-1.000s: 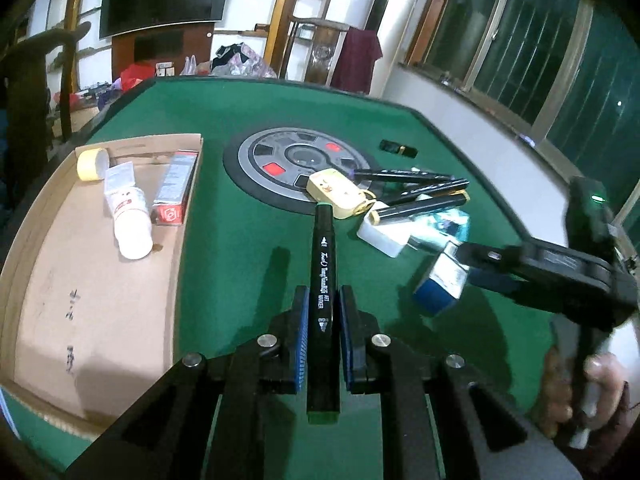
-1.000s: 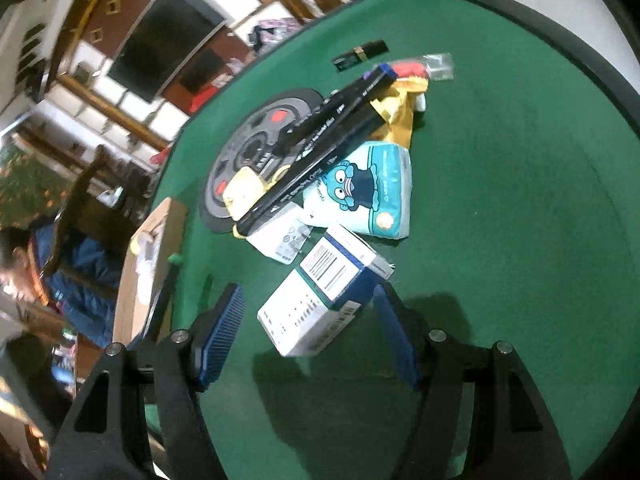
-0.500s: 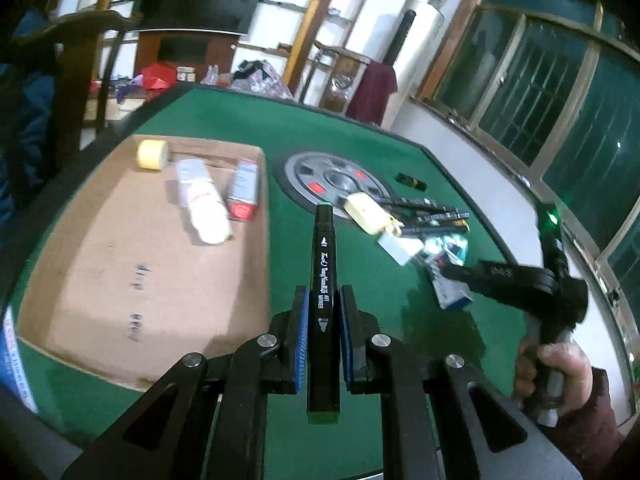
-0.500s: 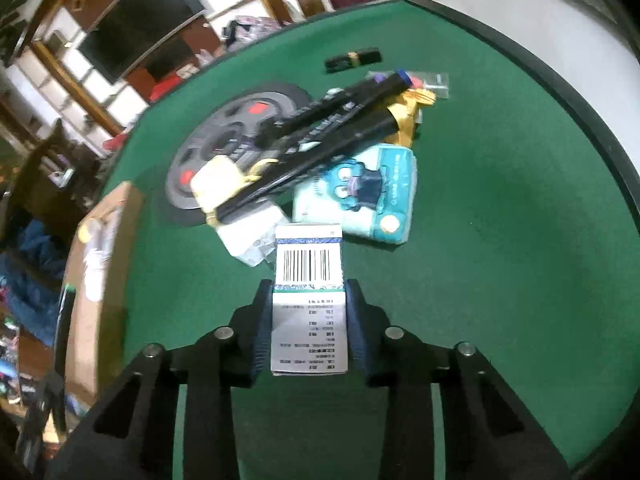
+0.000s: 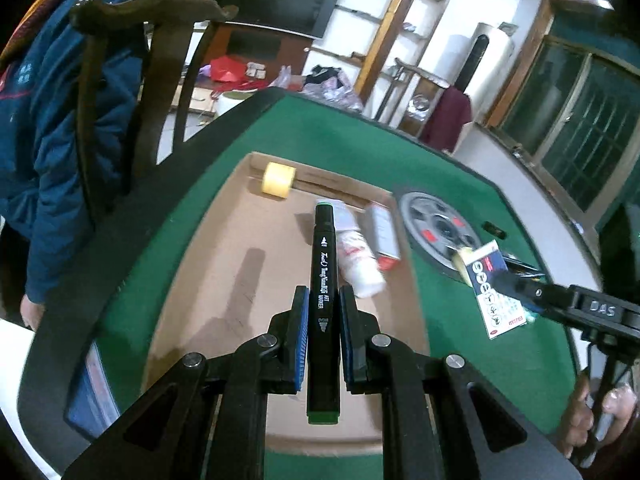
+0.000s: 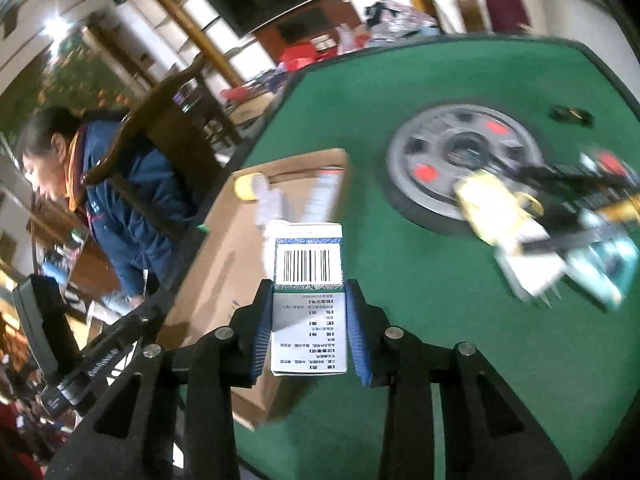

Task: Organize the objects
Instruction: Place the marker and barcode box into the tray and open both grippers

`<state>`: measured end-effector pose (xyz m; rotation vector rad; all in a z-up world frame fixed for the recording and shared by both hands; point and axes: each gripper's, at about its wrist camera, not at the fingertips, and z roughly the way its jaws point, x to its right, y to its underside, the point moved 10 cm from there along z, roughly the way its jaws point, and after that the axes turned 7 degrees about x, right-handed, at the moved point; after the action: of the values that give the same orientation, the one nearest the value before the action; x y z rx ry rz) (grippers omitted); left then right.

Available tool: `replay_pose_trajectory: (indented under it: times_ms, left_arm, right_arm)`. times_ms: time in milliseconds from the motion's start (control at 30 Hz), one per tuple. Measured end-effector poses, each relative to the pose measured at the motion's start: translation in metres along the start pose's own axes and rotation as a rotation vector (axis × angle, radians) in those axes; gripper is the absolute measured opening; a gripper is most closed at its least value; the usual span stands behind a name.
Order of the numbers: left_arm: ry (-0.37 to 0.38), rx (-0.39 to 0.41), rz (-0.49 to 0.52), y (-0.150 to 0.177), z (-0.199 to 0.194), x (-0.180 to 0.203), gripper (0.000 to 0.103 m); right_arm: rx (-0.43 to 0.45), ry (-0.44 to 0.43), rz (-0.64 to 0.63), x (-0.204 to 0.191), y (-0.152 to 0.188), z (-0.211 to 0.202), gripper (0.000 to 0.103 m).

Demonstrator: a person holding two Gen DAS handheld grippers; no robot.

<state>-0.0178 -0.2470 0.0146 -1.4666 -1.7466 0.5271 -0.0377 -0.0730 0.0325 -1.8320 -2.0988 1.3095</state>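
Observation:
My left gripper is shut on a black art marker with green ends, held above the flat cardboard tray. In the tray lie a yellow tape roll, a white tube and a red-and-grey box. My right gripper is shut on a white and blue medicine box with a barcode, lifted over the green table by the tray's right edge. The same medicine box shows at the right of the left wrist view.
A round grey centre disc sits in the green table. Beyond it lies a pile: a yellow case, black markers, a teal packet. A wooden chair and a person in a blue jacket are at the left.
Both grippers have swung left toward the tray. The right gripper has closed on the medicine box and lifted it off the table. The left still holds the marker.

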Motion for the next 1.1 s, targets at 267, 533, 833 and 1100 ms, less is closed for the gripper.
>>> replay_pose_trajectory:
  times_ms: [267, 533, 833, 1100]
  left_arm:
    - [-0.075, -0.062, -0.005, -0.016, 0.052, -0.031, 0.011]
    - [-0.095, -0.112, -0.060, -0.019, 0.085, -0.054, 0.011]
    - [-0.078, -0.121, -0.103, -0.014, 0.092, -0.061, 0.012]
    - [-0.043, -0.110, -0.177, -0.016, 0.089, -0.069, 0.028]
  right_arm:
    - [-0.028, 0.069, -0.114, -0.038, -0.033, 0.067, 0.032]
    - [-0.079, 0.186, -0.155, -0.030, -0.052, 0.125, 0.032]
    - [-0.091, 0.230, -0.148, -0.025, -0.056, 0.150, 0.033]
    - [-0.104, 0.295, -0.203, -0.025, -0.055, 0.154, 0.033]
